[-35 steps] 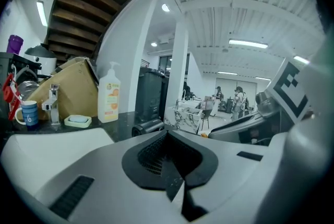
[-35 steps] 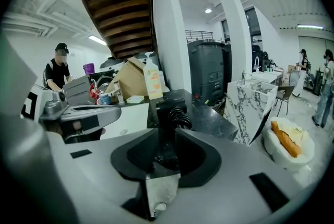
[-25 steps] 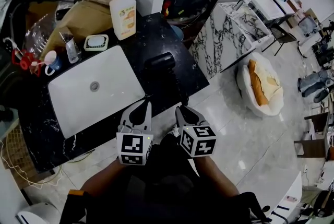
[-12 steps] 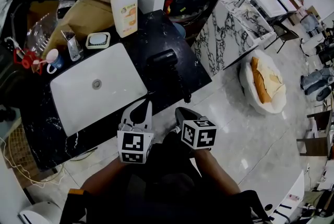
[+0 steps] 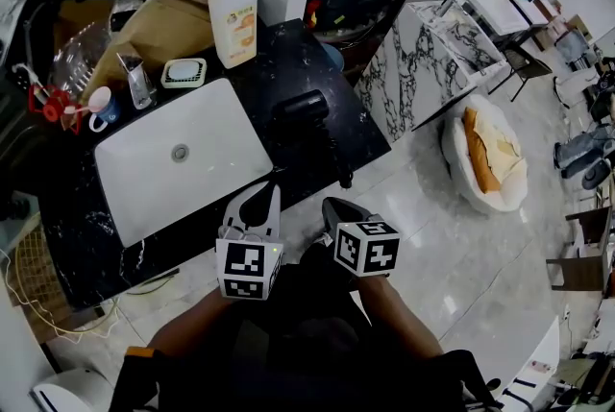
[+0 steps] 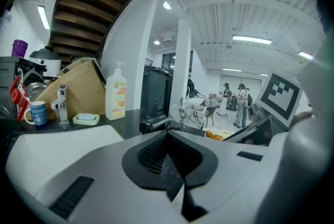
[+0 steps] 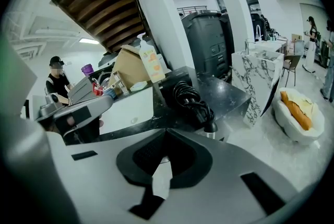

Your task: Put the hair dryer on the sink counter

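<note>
Already down: hair dryer [image 5: 300, 107] on sink counter [image 5: 281, 55]

Near: left gripper [image 5: 258, 196] is closed and empty; right gripper [image 5: 334, 206] has just been closing on nothing. Beyond both, the dryer lies right of the basin [image 5: 144, 180], long axis near-to-far, its cord [image 5: 333, 160] nearest the right gripper.
</note>
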